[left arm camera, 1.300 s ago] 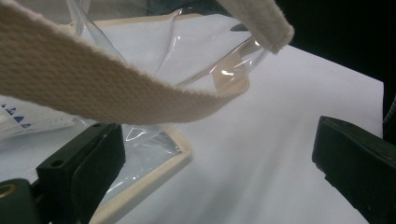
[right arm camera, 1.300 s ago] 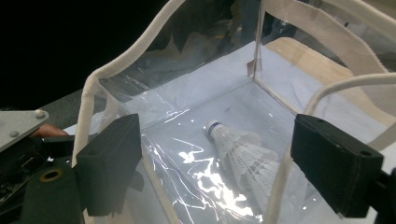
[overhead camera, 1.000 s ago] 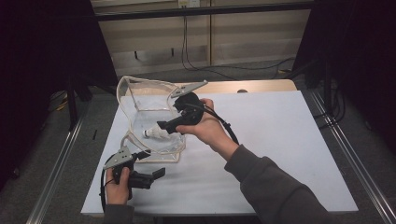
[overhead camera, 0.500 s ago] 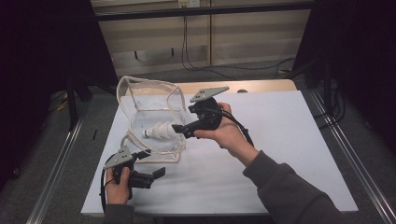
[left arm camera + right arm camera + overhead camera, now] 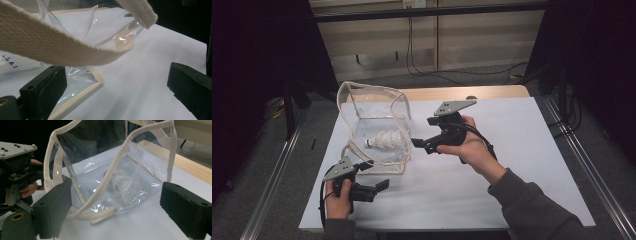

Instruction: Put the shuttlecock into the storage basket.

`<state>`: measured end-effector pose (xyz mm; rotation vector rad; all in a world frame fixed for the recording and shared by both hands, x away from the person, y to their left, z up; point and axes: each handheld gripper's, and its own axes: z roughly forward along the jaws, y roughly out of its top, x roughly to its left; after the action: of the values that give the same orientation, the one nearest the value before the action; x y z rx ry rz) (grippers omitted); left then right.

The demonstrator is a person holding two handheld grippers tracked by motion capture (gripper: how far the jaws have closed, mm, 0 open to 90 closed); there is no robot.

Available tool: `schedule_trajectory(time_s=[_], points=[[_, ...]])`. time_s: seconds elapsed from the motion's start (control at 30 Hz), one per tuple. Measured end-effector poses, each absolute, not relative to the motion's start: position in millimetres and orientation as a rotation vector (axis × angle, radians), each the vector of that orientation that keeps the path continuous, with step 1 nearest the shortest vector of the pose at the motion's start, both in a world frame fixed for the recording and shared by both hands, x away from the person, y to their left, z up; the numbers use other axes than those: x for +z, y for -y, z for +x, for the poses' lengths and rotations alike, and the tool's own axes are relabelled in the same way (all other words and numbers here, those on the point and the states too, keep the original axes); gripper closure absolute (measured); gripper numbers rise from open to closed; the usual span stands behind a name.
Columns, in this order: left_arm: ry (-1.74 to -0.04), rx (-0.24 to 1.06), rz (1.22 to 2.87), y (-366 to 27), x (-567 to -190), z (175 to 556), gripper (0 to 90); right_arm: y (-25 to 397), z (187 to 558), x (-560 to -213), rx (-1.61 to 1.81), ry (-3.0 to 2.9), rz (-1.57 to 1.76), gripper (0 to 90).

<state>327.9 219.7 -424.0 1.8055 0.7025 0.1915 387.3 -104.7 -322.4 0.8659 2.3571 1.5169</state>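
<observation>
1. White table (image 5: 522,150) under dim light, dark floor around, cables along the back wall.
2. Clear bag (image 5: 377,125) with cream trim standing open at the table's left half, mouth tipped toward the right side.
3. Inside, lying on the bag's bottom: a white shuttlecock (image 5: 384,140), seen through the plastic.
4. Right gripper (image 5: 418,143) held just beside the bag's mouth, pointed at it; jaws spread wide, nothing between them, bag framed in the gap in the right gripper view.
5. Left gripper (image 5: 382,185) low at the near left edge, just beside the bag's front corner; jaws released, empty.
6. Cream strap (image 5: 62,50) hanging across the left gripper view, above the left jaw, apart from it.
</observation>
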Motion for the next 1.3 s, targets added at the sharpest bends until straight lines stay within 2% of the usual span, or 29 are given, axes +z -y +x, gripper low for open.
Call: schedule_trajectory(time_s=[1.3], points=[[-0.704,0.195,1.811,-219,-424,328,2.7,189,365,-370,1.529,-2.268,0.977,8.0]])
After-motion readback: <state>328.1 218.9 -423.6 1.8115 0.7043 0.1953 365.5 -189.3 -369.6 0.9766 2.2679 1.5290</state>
